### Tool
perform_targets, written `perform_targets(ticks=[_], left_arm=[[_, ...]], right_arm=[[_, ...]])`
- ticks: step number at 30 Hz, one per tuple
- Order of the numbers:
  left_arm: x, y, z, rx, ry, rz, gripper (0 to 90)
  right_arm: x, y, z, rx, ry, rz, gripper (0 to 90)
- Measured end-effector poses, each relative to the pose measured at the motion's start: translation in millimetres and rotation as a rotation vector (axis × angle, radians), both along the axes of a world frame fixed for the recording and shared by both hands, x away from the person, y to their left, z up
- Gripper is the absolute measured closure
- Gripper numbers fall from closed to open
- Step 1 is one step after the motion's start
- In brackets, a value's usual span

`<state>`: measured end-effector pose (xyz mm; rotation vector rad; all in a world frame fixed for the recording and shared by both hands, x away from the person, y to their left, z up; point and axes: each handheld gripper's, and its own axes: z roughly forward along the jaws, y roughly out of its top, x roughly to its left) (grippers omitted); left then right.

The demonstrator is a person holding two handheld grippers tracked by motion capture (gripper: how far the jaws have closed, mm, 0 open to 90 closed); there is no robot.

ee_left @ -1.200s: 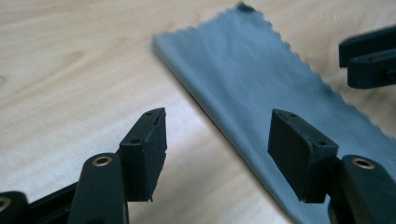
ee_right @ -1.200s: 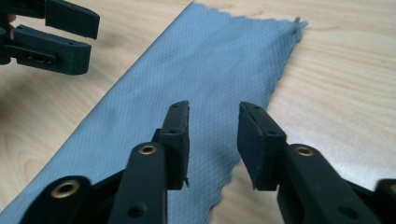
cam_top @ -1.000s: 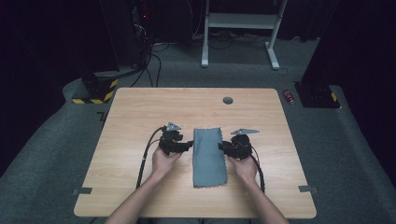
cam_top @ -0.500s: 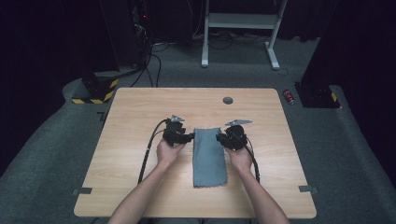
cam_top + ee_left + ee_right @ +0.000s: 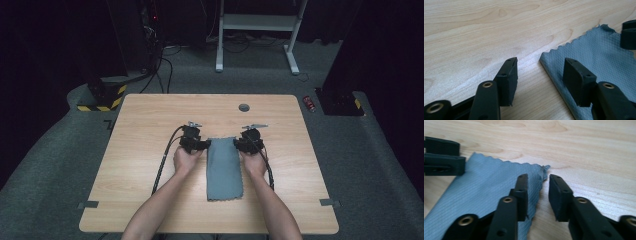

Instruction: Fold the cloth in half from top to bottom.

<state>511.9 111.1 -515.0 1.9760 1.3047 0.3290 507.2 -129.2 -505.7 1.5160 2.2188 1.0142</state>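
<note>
At the middle of the table (image 5: 140, 150) a grey cloth (image 5: 223, 167) lies flat as a long strip, its short pinked far edge between the two grippers. The left gripper (image 5: 205, 145) sits at the far left corner: in its own view the jaws stand well apart and hold nothing, one over bare wood, the other over the cloth's (image 5: 599, 55) edge, the corner between them. The right gripper (image 5: 237, 145) sits at the far right corner; its jaws have just been opening and now stand a narrow gap apart, with the frayed corner (image 5: 545, 168) just ahead of the gap, not pinched.

The step in hand looks like taking both far corners, probably to fold or lift the cloth. Next, each gripper likely needs to dip until one pad slides under the edge, then close on the corner. The thin cloth lies flush on wood, so a pad could skid over it and bunch it.
</note>
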Motion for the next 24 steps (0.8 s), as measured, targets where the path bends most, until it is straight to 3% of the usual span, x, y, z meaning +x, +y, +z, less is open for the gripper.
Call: perform_targets(ticks=[2, 5, 6, 8, 13, 16, 19, 24], left_arm=[[0.1, -1.0, -0.4, 0.001, -0.004, -0.003, 44.5], [0.4, -3.0, -0.3, 0.021, -0.012, -0.008, 43.8], [0.4, -3.9, -0.1, 0.027, -0.012, -0.006, 43.6], [0.6, -7.6, 0.8, 0.058, -0.012, -0.016, 42.7], [-1.5, -17.6, 1.1, 0.161, -0.045, -0.049, 43.7], [-1.2, -17.7, 1.6, 0.160, -0.040, -0.053, 46.3], [-1.3, -18.7, 2.1, 0.160, -0.042, -0.068, 50.6], [-2.5, -20.1, 2.3, 0.157, -0.048, -0.087, 58.9]], right_arm=[[4.5, 2.3, 0.1, -0.005, 0.006, 0.004, 66.4], [8.2, 10.6, 3.1, -0.051, -0.040, 0.020, 66.0], [10.2, 12.8, 1.3, -0.068, -0.033, 0.021, 64.7], [14.9, 15.0, -2.6, -0.087, 0.001, 0.014, 64.0], [22.5, 14.2, -4.0, -0.078, 0.003, -0.035, 62.4], [22.7, 18.2, -6.2, -0.108, -0.013, -0.023, 63.2], [22.3, 21.4, -6.4, -0.148, -0.033, 0.008, 70.5], [21.1, 25.5, -6.1, -0.147, -0.032, 0.037, 84.3]])
